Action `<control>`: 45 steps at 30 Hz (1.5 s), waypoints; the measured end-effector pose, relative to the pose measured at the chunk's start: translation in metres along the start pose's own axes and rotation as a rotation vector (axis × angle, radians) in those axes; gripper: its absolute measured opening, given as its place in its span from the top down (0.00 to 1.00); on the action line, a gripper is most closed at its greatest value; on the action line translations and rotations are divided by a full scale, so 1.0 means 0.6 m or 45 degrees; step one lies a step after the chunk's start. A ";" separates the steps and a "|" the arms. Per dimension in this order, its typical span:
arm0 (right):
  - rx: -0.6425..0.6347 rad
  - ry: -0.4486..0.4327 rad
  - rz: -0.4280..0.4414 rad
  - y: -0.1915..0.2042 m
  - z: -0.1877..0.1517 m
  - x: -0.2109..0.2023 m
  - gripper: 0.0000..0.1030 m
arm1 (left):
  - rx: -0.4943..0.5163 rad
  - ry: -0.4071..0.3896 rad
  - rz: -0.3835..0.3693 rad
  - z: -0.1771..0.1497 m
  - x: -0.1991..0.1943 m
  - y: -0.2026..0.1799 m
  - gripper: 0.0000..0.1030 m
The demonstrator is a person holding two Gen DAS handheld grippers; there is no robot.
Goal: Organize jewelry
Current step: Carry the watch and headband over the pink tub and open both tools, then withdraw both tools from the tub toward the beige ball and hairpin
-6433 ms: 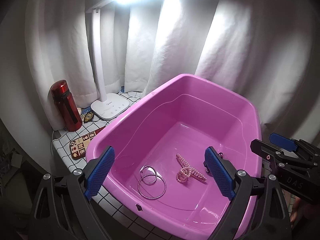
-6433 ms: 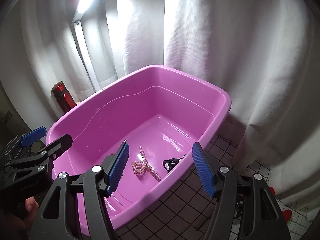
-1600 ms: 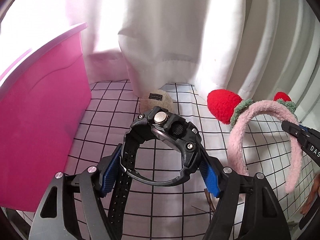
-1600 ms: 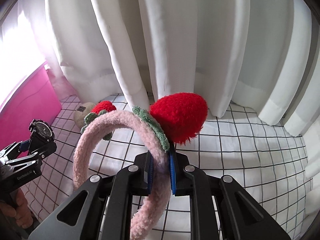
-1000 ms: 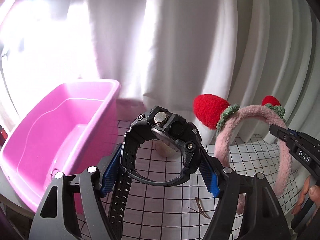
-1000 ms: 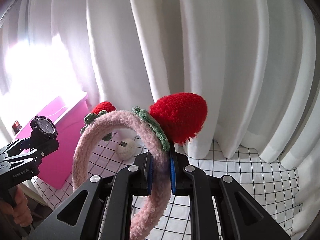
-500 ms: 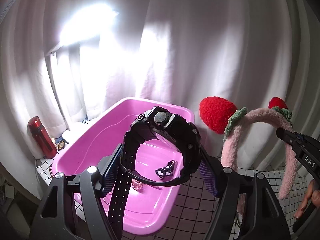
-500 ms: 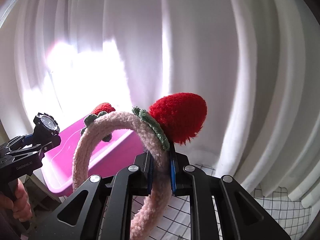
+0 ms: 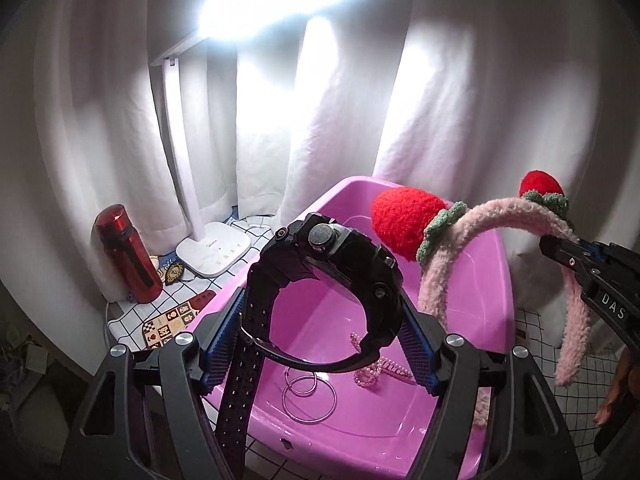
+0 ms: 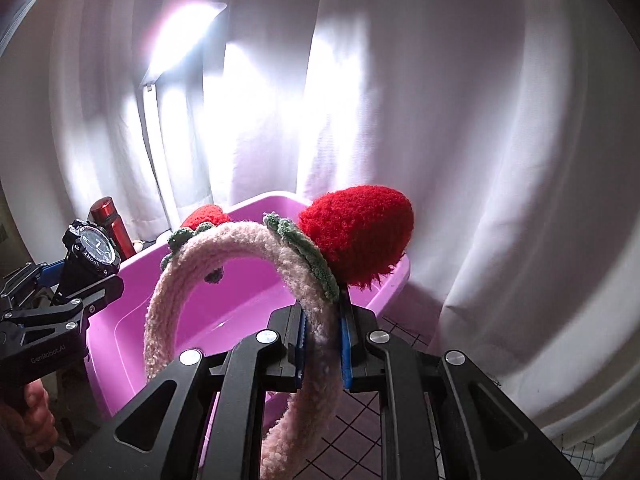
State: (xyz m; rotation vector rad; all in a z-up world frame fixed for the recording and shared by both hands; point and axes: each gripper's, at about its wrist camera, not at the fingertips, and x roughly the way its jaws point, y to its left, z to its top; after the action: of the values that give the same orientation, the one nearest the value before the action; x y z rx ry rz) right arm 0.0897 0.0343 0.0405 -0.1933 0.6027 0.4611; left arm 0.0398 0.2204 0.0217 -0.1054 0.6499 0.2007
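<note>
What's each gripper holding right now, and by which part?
The left gripper clamps a chunky black sport watch across its strap loop. The right gripper pinches the fuzzy pink strawberry headband on its band, just below one strawberry.

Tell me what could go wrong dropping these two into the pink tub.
The watch is held only across its band by the left gripper; it could land hard on the hoop rings and pearl clip lying in the tub. The headband, clamped in the right gripper, may snag the rim.
</note>
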 end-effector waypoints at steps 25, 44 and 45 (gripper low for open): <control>-0.158 0.336 -0.091 0.068 0.031 0.189 0.72 | -0.019 0.120 0.009 -0.002 0.097 0.042 0.34; -0.332 0.578 -0.231 0.084 0.014 0.210 0.34 | -0.047 0.128 -0.007 -0.008 0.088 0.048 0.25; -0.335 0.592 -0.211 0.085 0.013 0.209 0.34 | -0.048 0.127 -0.007 -0.008 0.087 0.047 0.25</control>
State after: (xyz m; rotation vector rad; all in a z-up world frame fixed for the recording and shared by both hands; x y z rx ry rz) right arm 0.1608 0.1268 -0.0285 -0.6080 0.9712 0.3331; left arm 0.0714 0.2551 -0.0152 -0.1539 0.7456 0.2030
